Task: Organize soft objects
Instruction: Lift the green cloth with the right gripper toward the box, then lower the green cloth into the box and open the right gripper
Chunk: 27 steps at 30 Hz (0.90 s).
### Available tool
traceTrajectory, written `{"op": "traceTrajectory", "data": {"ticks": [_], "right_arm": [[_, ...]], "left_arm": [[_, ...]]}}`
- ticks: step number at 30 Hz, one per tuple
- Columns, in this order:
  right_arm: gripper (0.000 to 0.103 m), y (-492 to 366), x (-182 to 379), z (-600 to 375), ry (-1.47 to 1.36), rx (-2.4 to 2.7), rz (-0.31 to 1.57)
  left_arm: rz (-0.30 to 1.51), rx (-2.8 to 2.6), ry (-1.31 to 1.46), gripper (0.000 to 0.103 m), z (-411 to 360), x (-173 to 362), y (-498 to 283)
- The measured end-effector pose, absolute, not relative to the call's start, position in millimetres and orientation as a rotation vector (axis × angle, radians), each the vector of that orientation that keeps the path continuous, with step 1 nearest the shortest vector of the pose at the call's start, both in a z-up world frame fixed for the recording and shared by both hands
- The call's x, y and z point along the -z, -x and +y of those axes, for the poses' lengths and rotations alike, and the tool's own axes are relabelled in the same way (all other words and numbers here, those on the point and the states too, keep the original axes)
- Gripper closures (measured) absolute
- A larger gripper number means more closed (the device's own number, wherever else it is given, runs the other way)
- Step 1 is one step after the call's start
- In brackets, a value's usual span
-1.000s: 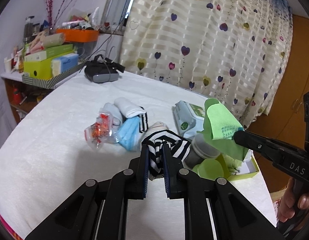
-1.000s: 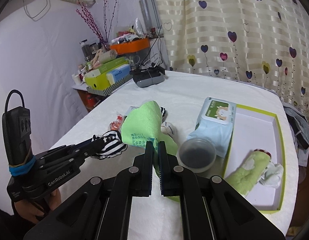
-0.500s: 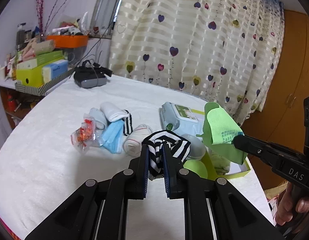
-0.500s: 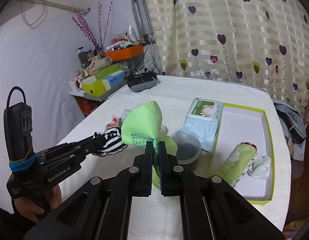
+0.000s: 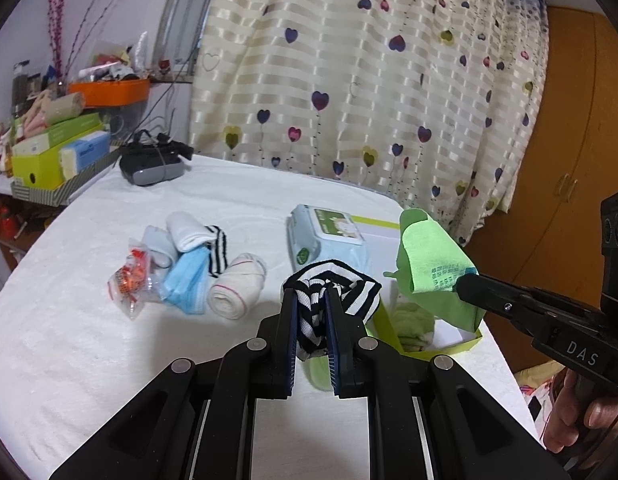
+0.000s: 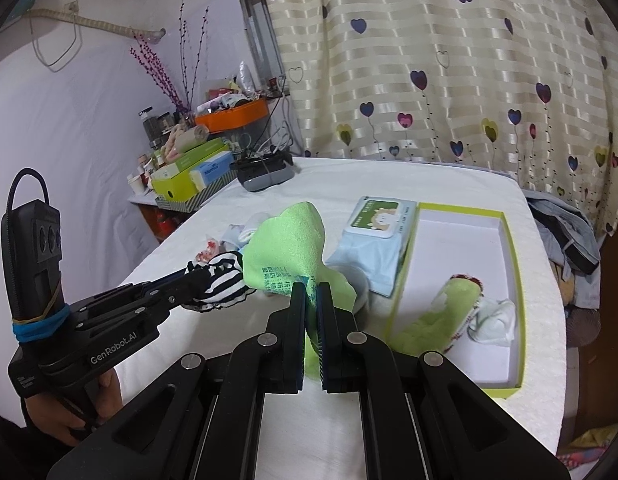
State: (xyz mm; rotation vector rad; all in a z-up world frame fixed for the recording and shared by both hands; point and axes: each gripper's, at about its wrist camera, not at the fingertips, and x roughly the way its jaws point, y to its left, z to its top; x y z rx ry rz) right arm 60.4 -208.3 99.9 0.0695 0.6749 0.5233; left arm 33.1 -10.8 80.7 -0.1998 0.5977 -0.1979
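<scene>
My left gripper (image 5: 312, 293) is shut on a black-and-white striped sock (image 5: 333, 280) and holds it above the table, just left of the green-rimmed box (image 6: 511, 240). My right gripper (image 6: 312, 292) is shut on a bright green cloth (image 6: 289, 246), held in the air left of the box. The cloth also shows in the left wrist view (image 5: 433, 256). In the box lie a green sock (image 6: 441, 320) and a white sock (image 6: 495, 320). A pile of rolled socks (image 5: 189, 236), a blue face mask (image 5: 185, 280) and a rolled white sock (image 5: 237, 290) lie on the table's left.
A wet-wipes pack (image 6: 373, 236) leans on the box's left rim. A snack packet (image 5: 129, 280) lies by the pile. A black headset (image 5: 151, 162) sits at the back. A cluttered shelf with boxes (image 5: 57, 152) stands left. The curtain (image 5: 369, 80) hangs behind.
Both grippers have risen and drawn back from the table with their loads. The striped sock has moved right, toward the box. The rolled white sock now shows by the pile.
</scene>
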Motion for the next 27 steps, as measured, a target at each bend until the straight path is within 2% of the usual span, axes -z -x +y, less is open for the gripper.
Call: {"op": "traceTrajectory", "data": {"ticks": [27], "right_arm": [[0.098,-74.9,-72.9,-301.6,-0.187,-0.36,0.713]], "left_arm": [[0.66,0.335,0.112,0.091,-100.2,-70.1,-68.9]]}}
